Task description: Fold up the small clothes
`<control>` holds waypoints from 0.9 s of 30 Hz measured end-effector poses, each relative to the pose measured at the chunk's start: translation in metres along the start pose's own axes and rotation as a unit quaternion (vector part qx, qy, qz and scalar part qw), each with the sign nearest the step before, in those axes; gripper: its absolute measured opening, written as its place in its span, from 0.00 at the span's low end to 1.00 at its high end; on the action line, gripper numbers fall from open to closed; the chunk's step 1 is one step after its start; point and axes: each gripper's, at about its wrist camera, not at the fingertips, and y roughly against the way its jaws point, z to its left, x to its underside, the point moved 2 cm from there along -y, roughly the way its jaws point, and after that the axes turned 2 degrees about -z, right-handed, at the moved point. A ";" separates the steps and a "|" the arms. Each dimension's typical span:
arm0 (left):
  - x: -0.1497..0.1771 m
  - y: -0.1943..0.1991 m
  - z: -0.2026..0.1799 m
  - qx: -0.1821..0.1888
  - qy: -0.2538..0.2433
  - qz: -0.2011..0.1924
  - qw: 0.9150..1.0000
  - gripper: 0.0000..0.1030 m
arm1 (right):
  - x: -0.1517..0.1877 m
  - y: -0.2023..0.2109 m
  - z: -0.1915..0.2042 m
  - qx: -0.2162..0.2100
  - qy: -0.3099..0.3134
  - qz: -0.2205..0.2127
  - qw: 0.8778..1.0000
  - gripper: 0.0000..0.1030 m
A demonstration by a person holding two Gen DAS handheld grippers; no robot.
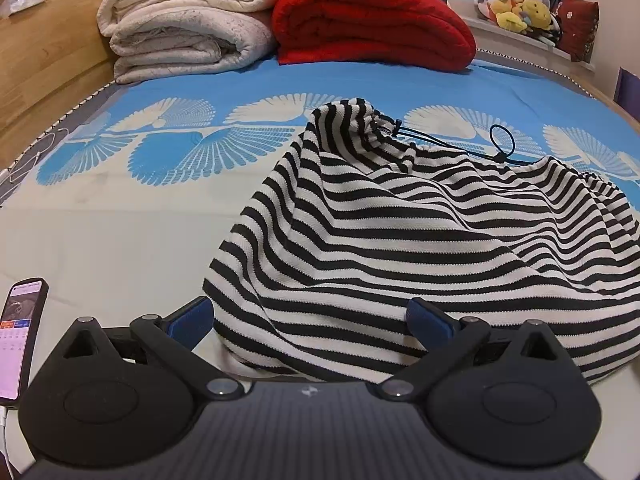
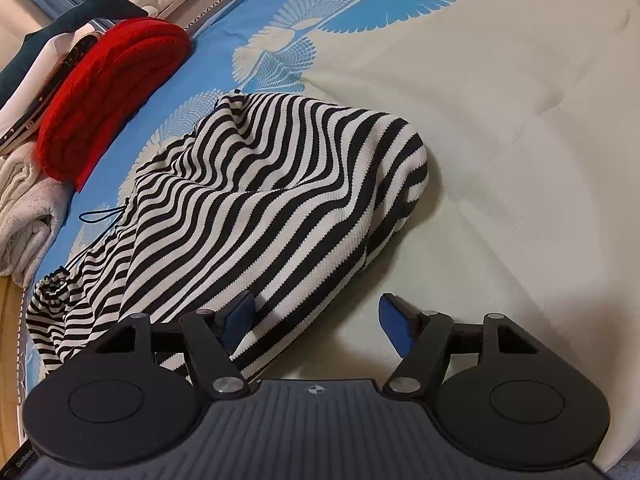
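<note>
Striped garment (image 1: 400, 240) heaped on bed (image 1: 120, 240), short of red blanket (image 1: 372, 24); left tool (image 1: 312, 316) gaping astride its near hem, right tool (image 2: 320, 316) open at its edge, poised to pinch

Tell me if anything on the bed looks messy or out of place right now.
Only the striped garment: it lies in a rumpled heap, not flat, its black drawstring trailing loose at the far edge. Both the left gripper and right gripper sit open at its near edge.
</note>
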 end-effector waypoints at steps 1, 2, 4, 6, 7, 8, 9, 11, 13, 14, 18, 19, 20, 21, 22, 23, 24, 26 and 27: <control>0.000 0.000 0.000 0.000 0.001 0.000 1.000 1.00 | 0.000 0.000 0.000 0.000 0.000 0.000 1.000 0.69; 0.000 0.000 0.001 -0.001 0.001 0.000 1.000 1.00 | 0.000 -0.001 0.000 0.001 0.001 -0.001 1.000 0.69; 0.000 -0.001 0.002 -0.002 0.002 0.001 1.000 1.00 | 0.000 -0.001 0.000 0.001 0.002 -0.001 1.000 0.69; 0.000 -0.001 0.003 -0.002 0.003 0.002 1.000 1.00 | -0.001 -0.001 0.000 0.000 0.001 -0.001 1.000 0.69; 0.001 -0.001 0.003 -0.002 0.003 0.002 1.000 1.00 | -0.001 -0.001 0.000 0.000 0.000 -0.001 1.000 0.69; 0.001 -0.001 0.003 -0.003 0.003 0.002 1.000 1.00 | -0.001 -0.001 -0.001 -0.001 -0.002 -0.001 1.000 0.69; 0.000 -0.001 0.004 -0.004 0.004 0.003 1.000 1.00 | -0.001 -0.001 -0.002 -0.002 -0.005 -0.001 1.000 0.69; 0.000 -0.003 0.007 -0.004 0.009 0.007 1.000 1.00 | -0.003 -0.001 -0.005 -0.008 -0.021 -0.004 1.000 0.69; 0.000 -0.005 0.011 -0.002 0.022 0.015 1.000 1.00 | -0.005 -0.001 -0.011 -0.015 -0.044 -0.007 0.999 0.69; 0.000 -0.006 0.014 -0.001 0.030 0.019 0.999 1.00 | -0.007 -0.001 -0.015 -0.021 -0.059 -0.009 0.998 0.69; 0.000 -0.012 0.024 -0.002 0.061 0.041 0.997 1.00 | -0.014 -0.005 -0.029 -0.049 -0.117 -0.016 0.992 0.71; 0.000 -0.013 0.025 -0.003 0.067 0.045 0.997 1.00 | -0.015 -0.006 -0.032 -0.058 -0.130 -0.020 0.990 0.72; 0.001 -0.014 0.027 -0.004 0.071 0.049 0.996 1.00 | -0.018 -0.008 -0.034 -0.065 -0.139 -0.023 0.988 0.72; 0.001 -0.015 0.028 -0.006 0.073 0.052 0.996 1.00 | -0.022 -0.010 -0.037 -0.071 -0.147 -0.027 0.986 0.72; 0.002 -0.016 0.030 -0.009 0.076 0.055 0.996 1.00 | -0.027 -0.013 -0.040 -0.075 -0.155 -0.033 0.985 0.72; 0.003 -0.017 0.031 -0.010 0.079 0.059 0.995 1.00 | -0.033 -0.016 -0.043 -0.075 -0.164 -0.038 0.983 0.72; 0.004 -0.019 0.033 -0.010 0.083 0.065 0.994 1.00 | -0.040 -0.021 -0.047 -0.081 -0.176 -0.039 0.980 0.73; 0.006 -0.024 0.037 -0.008 0.094 0.080 0.992 1.00 | -0.050 -0.031 -0.052 -0.103 -0.208 -0.039 0.972 0.80; 0.008 -0.027 0.039 -0.010 0.100 0.089 0.991 1.00 | -0.057 -0.038 -0.052 -0.119 -0.220 -0.037 0.968 0.81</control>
